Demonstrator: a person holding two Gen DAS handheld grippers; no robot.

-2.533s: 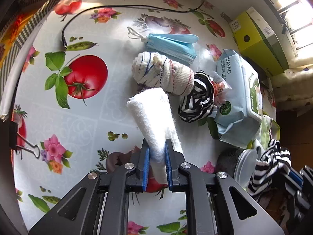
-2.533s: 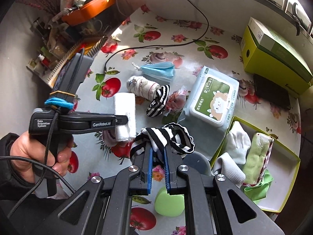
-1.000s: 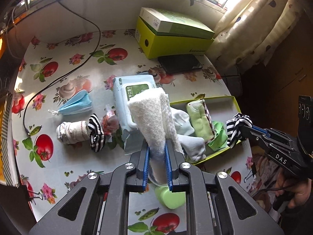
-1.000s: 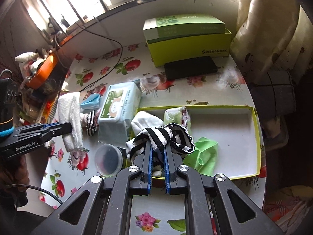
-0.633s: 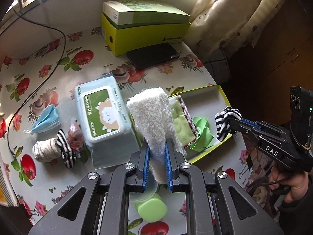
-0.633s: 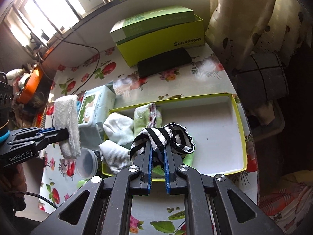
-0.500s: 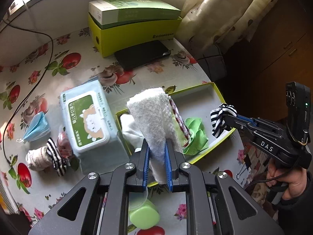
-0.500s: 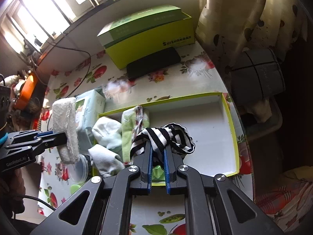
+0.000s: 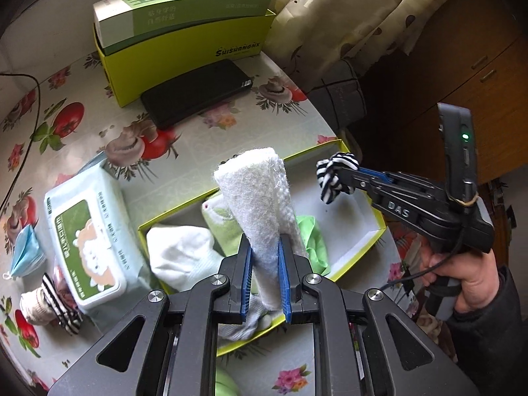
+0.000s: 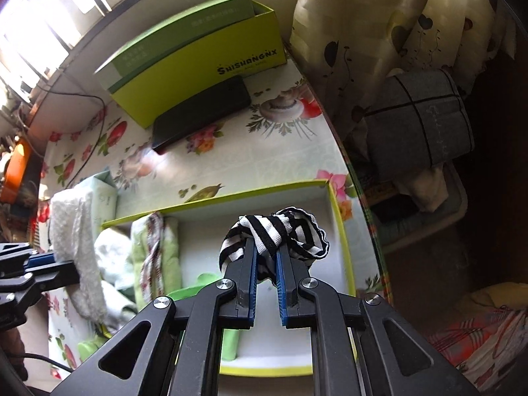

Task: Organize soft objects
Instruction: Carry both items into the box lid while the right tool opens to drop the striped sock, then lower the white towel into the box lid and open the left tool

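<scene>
My left gripper [image 9: 265, 257] is shut on a rolled white towel [image 9: 260, 198] and holds it above the left half of the yellow-rimmed tray [image 9: 374, 222]. My right gripper [image 10: 265, 257] is shut on a black-and-white striped sock [image 10: 280, 231] and holds it over the tray's bare right part [image 10: 307, 201]. In the left wrist view the right gripper [image 9: 333, 181] reaches in from the right with the striped sock [image 9: 335, 176]. White socks [image 9: 180, 255], a green rolled cloth [image 10: 166, 247] and a bright green cloth [image 9: 313, 237] lie in the tray.
A wet-wipes pack [image 9: 87, 237] lies left of the tray. A blue mask [image 9: 24, 254], a rolled sock [image 9: 33, 307] and another striped sock [image 9: 61, 307] lie at far left. A yellow-green box [image 9: 184, 36] and a black phone [image 9: 198, 90] sit at the back. The table edge [image 10: 359, 178] runs along the right.
Both grippers have moved right from the pile near the mask to above the tray, carrying the towel and the striped sock. Both have drawn closer to the tray.
</scene>
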